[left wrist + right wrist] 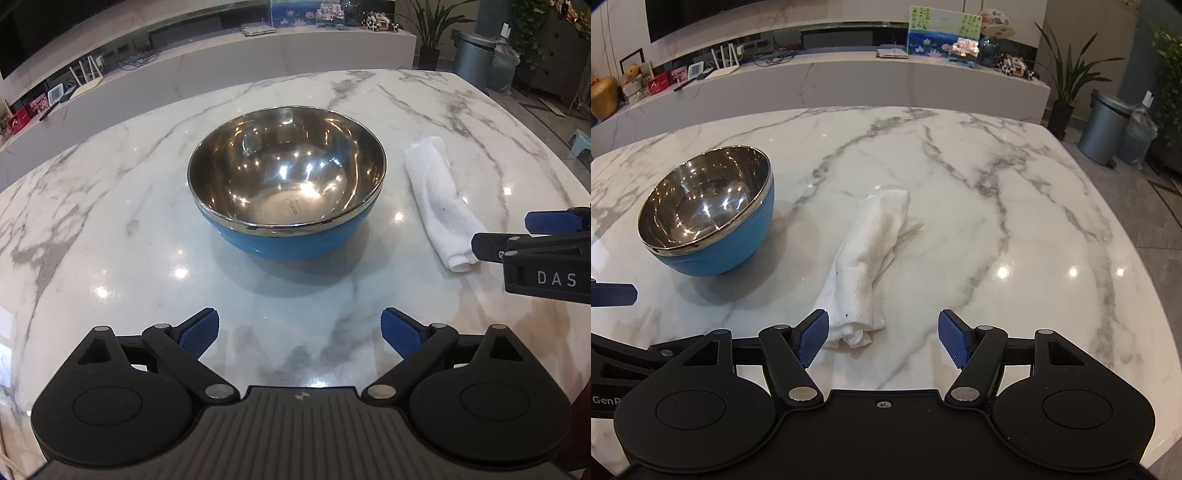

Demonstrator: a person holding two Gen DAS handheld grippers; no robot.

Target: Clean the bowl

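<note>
A bowl [286, 181] with a shiny steel inside and a blue outside stands upright on the white marble table [110, 221]; the right wrist view shows the bowl [709, 218] at the left. A rolled white cloth [441, 201] lies to its right, and in the right wrist view the cloth [866, 266] reaches toward me. My left gripper [299, 334] hovers open, short of the bowl, with nothing between its blue pads. My right gripper [882, 339] is open too, its jaws wide apart, with the cloth's near end just ahead of its left pad [812, 338].
The table's far edge [886, 109] faces a long white counter [849, 77] with a router, books and ornaments. A grey bin [1102, 127] and potted plants [1067, 85] stand on the floor at the right. The right gripper's side [543, 254] shows in the left wrist view.
</note>
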